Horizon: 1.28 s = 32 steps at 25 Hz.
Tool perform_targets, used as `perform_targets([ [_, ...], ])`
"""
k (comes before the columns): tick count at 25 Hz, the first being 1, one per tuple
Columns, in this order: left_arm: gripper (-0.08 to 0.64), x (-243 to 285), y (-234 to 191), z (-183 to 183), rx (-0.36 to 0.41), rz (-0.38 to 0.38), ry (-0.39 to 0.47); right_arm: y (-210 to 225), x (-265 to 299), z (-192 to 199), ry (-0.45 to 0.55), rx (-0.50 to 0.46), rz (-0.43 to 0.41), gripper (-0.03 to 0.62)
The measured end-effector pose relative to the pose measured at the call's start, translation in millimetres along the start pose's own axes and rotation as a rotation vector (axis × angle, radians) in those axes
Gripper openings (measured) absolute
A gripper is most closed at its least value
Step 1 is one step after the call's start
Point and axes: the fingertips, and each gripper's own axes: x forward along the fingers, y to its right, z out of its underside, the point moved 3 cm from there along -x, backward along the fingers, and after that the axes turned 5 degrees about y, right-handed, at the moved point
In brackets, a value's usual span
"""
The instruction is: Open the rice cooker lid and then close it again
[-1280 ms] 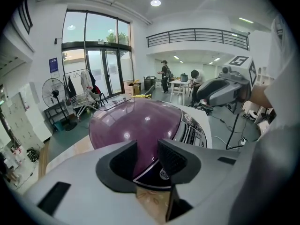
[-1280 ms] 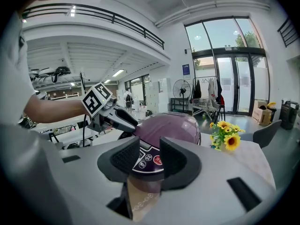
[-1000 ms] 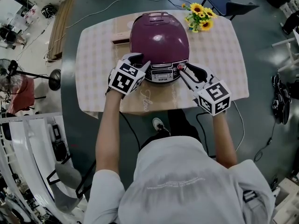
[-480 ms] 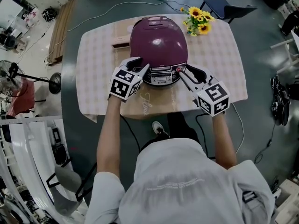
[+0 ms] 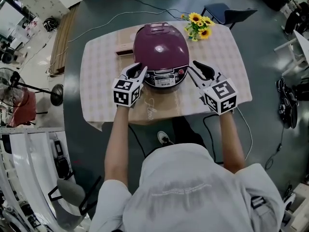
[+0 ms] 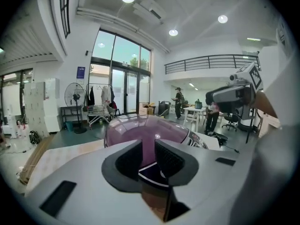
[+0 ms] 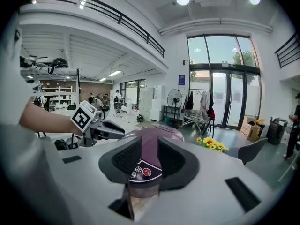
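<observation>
So: rice cooker (image 5: 161,47) sits mid-table, toward the far edge, lid (image 5: 161,40) down and shut, control panel (image 5: 165,76) facing me.

Left gripper (image 5: 140,70) is at the cooker's front-left, tips just beside the body near the panel. I can't tell from the head view whether they touch. Its jaws are closing with a narrow gap left. My left gripper view shows only the purple shell beyond the gap, with nothing between the pads.

Right gripper (image 5: 195,67) is at the front-right, near the cooker but clear of it. Jaws are spread and closing, pads on nothing. The right gripper view looks through the gap at the panel's round buttons and the lid top.

Around it:
- Table (image 5: 96,66) has a checked cloth, with a bare brown strip running down the middle under the cooker.
- Wooden block (image 5: 124,50) lies just beside the cooker's back-left, on my left gripper's side but behind it.
- Sunflowers (image 5: 199,24) stand at the far right corner, near the cooker's back-right and apart from it.
- Chair (image 5: 227,11) is past the table's far right corner.
- Cable (image 5: 116,13) runs across the floor beyond the table.
- Fan (image 5: 29,76) stands on the floor well off to the left.
- My shoe (image 5: 163,127) shows below the near table edge.
</observation>
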Motion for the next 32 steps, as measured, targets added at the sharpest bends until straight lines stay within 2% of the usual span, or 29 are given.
perform_targets([
  [4,0.047,-24,-3,-22,-0.015,-0.056,0.086,3,-14,-15,0.033,-0.029,0.048,0.097],
  [8,0.018,-50,6,-43,0.027,-0.082,0.142,1,-28,-30,0.076,-0.049,0.079,0.057],
  [13,0.015,-80,22,-66,0.101,-0.103,0.183,0,-44,-50,0.13,-0.065,0.113,0.032],
  [24,0.015,-131,56,-105,0.168,-0.118,0.272,-21,-74,-77,0.187,-0.138,0.111,0.026],
  [32,0.015,-158,84,-124,0.233,-0.13,0.306,-39,-100,-87,0.233,-0.172,0.099,0.025],
])
